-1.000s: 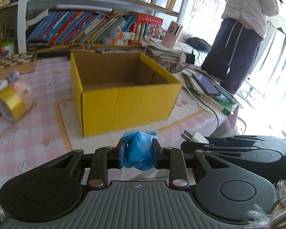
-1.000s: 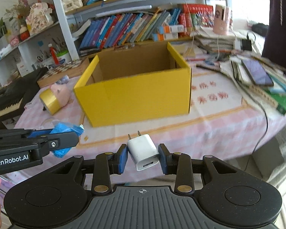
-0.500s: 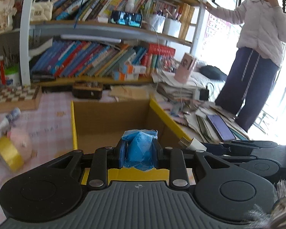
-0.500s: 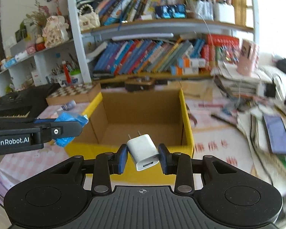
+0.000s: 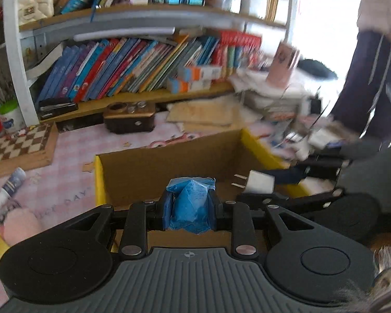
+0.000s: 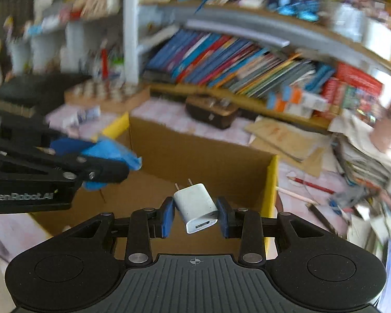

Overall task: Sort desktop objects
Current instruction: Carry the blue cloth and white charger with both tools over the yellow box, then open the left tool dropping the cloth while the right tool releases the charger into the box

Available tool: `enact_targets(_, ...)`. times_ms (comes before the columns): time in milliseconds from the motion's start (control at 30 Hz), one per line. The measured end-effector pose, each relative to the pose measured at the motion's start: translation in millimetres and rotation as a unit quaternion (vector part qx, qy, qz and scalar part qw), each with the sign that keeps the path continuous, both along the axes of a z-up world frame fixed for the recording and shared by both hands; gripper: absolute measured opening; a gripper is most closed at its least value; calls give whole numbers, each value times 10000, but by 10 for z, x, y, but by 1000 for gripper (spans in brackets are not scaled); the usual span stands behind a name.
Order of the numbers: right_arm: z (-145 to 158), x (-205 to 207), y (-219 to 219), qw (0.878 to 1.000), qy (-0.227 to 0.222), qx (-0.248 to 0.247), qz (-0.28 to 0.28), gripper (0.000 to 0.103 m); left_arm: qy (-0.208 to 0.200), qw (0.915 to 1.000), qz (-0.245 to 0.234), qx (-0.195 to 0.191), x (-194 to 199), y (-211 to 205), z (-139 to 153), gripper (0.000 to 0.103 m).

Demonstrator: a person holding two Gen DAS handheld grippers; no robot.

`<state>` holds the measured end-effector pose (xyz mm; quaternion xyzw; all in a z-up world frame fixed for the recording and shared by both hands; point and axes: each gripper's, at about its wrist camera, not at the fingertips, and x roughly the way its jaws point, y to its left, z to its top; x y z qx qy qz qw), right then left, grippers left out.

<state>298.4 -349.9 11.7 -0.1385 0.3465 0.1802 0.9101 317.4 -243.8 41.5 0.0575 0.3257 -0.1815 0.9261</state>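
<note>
My left gripper [image 5: 190,206] is shut on a crumpled blue packet [image 5: 189,203] and holds it over the open yellow cardboard box [image 5: 99,180]. My right gripper [image 6: 195,208] is shut on a white plug charger [image 6: 196,206], also above the box [image 6: 271,182], prongs pointing forward. The charger shows in the left wrist view [image 5: 259,185] at the box's right side. The blue packet shows in the right wrist view [image 6: 109,154] over the box's left side. The box inside looks bare brown.
A pink toy with yellow tape [image 5: 15,227], a small tube [image 5: 10,186] and a chessboard [image 5: 15,143] lie left of the box. A dark wooden case [image 5: 130,117] and bookshelf stand behind. Piled papers and pencils [image 6: 307,185] lie right. A person [image 5: 370,60] stands far right.
Both grippers moved forward and over the box opening, each still holding its object. The views tilted down into the box. The right view is now blurred by motion.
</note>
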Motion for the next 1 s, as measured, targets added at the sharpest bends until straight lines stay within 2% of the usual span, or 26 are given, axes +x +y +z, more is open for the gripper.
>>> enact_targets(200,-328,361,211,9910,548,-943,771,34,559,9963,-14,658,459,-115,-337,25)
enact_targets(300,-461,493,265,9829,1003,-1171,1007,34,892,9904,-243,1025,598,-222,-475,25)
enact_targets(400,-536,534,326,9727,1219,-1466,1323,34,1034,9866,-464,1173,659,-315,-506,25)
enact_targets(533,-644,565,341,9607,1664,-1656,1481,35,1392,9821,-370,1214,724,-325,-576,25)
enact_targets(633,-686,544,357,9559,1768,-1786,1523,35,1513,9804,-360,1207,739,-315,-596,25)
enact_targets(767,-667,526,350,9560,1745,-1804,1520,35,1523,9805,-345,1191,726,-306,-596,27)
enact_targets(833,-648,495,338,9592,1648,-1735,1505,35,1381,9829,-370,1157,686,-313,-566,37)
enact_targets(867,-637,478,325,9607,1612,-1699,1489,35,1293,9841,-372,1162,685,-325,-549,50)
enact_targets(933,-605,439,279,9647,1506,-1618,1429,36,1067,9868,-343,1167,625,-321,-503,57)
enact_targets(1000,-560,395,215,9689,1411,-1491,1382,36,981,9890,-240,1080,587,-275,-469,69)
